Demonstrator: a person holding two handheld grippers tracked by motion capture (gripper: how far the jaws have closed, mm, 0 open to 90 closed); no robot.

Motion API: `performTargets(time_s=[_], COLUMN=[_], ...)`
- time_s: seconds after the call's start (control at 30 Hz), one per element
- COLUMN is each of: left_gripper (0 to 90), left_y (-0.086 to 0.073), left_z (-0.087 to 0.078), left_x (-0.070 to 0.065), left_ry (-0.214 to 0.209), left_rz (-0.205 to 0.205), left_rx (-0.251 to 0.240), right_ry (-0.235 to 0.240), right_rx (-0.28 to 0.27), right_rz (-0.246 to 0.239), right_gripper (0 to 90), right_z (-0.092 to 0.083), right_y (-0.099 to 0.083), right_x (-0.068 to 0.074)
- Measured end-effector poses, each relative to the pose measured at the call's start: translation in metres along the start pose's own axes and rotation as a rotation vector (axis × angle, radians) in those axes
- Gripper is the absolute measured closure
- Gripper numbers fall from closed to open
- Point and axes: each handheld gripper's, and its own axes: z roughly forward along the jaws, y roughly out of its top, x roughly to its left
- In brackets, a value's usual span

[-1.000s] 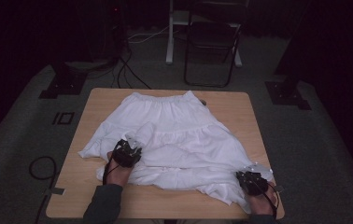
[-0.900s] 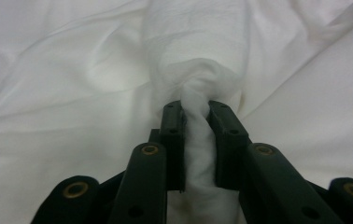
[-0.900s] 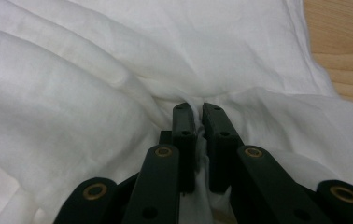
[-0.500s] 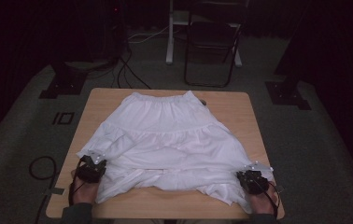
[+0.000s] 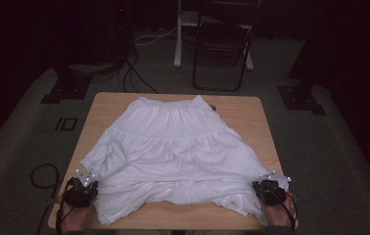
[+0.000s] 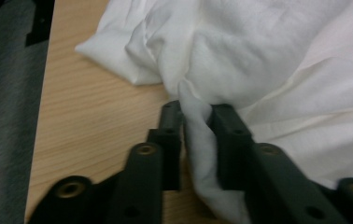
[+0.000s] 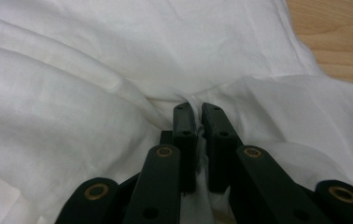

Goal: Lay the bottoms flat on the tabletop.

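Skirt (image 5: 183, 152), white and tiered, lies spread on the tabletop (image 5: 251, 110), hem bunched between my fingers. My right gripper (image 7: 198, 109) pinches a fold tight; my left gripper (image 6: 195, 112) has just loosened, probably still holding cloth. It's light and limp, so I'd grip the hem corners.

One white skirt (image 5: 178, 152) lies on one wooden desk (image 5: 251, 110). Two grippers sit at its near edge: the left gripper (image 5: 81, 188) and the right gripper (image 5: 267, 188), each with two black fingers (image 6: 226, 140). Behind the desk stands one dark folding chair (image 5: 222, 44).
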Motion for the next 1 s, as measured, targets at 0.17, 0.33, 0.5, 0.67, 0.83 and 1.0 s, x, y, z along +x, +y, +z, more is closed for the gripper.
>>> performTargets(time_s=[0.17,0.33,0.5,0.67,0.83,1.0], left_gripper=[62.0,62.1,57.5,46.9,71.1,79.2], left_y=[0.02,0.053,0.084,0.093,0.07,0.044], left_z=[-0.022,-0.026,0.0,0.049,0.065,0.047], left_x=[-0.008,-0.032,-0.062,-0.071,-0.048,-0.015], left_ry=[-0.026,-0.1,-0.097,0.003,0.078,0.127], left_rz=[0.032,0.082,0.167,0.179,0.105,0.043], left_rx=[-0.102,-0.172,-0.173,-0.048,0.046,0.058], right_ry=[-0.007,-0.01,-0.009,-0.008,-0.003,-0.007], right_rx=[-0.006,-0.009,-0.013,-0.015,-0.016,-0.008], right_rz=[0.005,0.005,0.004,0.005,0.002,-0.008], right_gripper=[84.8,84.7,84.7,84.7,84.6,84.5], right_z=[0.0,0.0,0.0,0.0,0.0,0.0], right_y=[-0.001,-0.001,-0.001,-0.002,-0.002,-0.002], right_x=[0.001,0.001,0.001,0.001,0.0,0.0])
